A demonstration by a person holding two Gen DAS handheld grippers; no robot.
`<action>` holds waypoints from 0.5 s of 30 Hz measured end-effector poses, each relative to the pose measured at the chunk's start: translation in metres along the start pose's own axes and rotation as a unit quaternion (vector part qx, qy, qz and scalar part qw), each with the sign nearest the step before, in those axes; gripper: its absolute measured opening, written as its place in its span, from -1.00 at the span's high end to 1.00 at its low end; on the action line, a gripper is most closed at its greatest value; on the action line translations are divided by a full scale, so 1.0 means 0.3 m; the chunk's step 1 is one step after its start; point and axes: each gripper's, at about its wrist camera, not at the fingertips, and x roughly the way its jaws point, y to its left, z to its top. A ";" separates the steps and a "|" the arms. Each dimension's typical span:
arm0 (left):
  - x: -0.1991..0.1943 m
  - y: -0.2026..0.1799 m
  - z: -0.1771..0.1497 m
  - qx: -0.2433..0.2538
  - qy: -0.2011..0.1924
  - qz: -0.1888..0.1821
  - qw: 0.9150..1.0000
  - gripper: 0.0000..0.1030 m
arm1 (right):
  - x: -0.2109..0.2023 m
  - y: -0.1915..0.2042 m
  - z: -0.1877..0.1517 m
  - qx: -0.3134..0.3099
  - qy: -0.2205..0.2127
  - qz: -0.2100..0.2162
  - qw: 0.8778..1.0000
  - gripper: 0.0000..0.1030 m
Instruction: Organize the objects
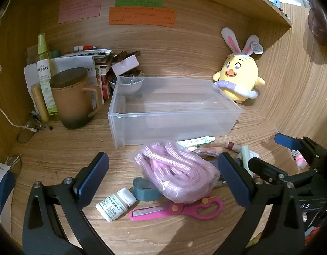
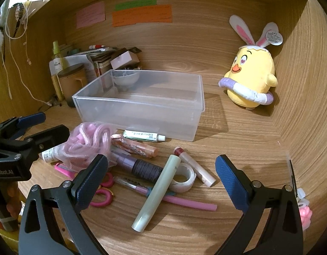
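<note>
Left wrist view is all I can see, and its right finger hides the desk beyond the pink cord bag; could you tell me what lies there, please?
Observer: A pale green tube lies across the edge of a white tape roll.
Operator: Thank you. Is anything under that tube?
Observer: Yes, a pink stick runs beneath its lower half.
Operator: And is the right gripper holding anything?
Observer: No, the right gripper has its jaws wide open; the tube shows between them, untouched.
</note>
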 end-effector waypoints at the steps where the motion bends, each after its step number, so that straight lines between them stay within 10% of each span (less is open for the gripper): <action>1: 0.000 0.000 0.000 0.000 0.000 0.000 1.000 -1.00 | 0.000 0.000 0.000 0.000 0.000 0.000 1.000 -0.96; 15: -0.004 -0.008 -0.010 0.000 0.002 -0.004 1.000 -1.00 | -0.006 0.010 -0.007 -0.001 0.002 0.002 1.000 -0.96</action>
